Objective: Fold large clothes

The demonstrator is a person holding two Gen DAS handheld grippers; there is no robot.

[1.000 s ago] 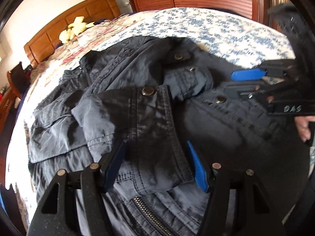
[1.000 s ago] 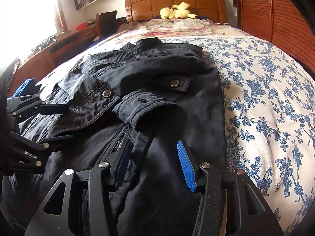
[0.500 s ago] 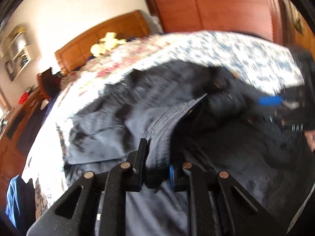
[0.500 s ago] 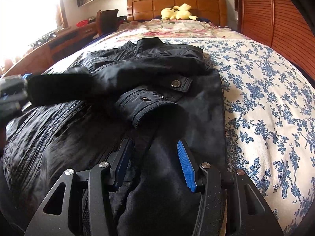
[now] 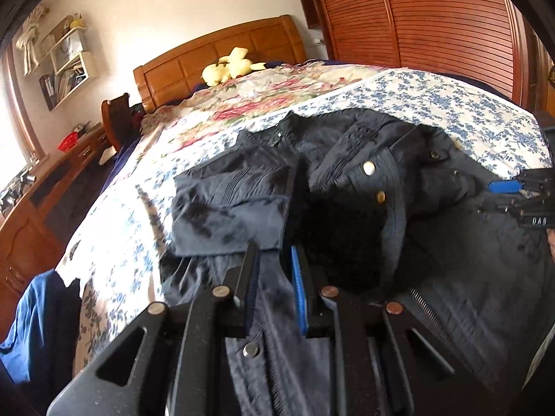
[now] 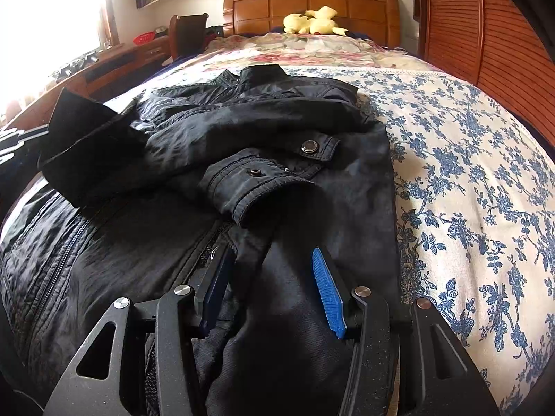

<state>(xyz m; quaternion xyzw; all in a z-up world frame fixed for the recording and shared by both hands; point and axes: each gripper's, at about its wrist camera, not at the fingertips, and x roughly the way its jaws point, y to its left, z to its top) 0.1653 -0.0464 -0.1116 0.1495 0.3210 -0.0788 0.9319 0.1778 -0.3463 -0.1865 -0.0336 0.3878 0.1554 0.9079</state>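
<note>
Left tongs [image 5: 274,270] pinch the jacket's sleeve cuff [image 6: 90,145], lifted at middle left of the right view (presumably to fold it inward). Right tongs [image 6: 274,287] hover half-open over the dark jacket [image 6: 263,131], gripping nothing, mid-frame on the flowered bed [image 6: 468,159].

left gripper [image 5: 274,267] tilted downward, jaws narrowed on a fold of dark fabric, right gripper [image 6: 274,284] angled down, jaws half apart, gripping nothing

Matte black left claw [image 5: 274,263] and right claw [image 6: 274,277], blue ribbed pads, round silver rivets.
</note>
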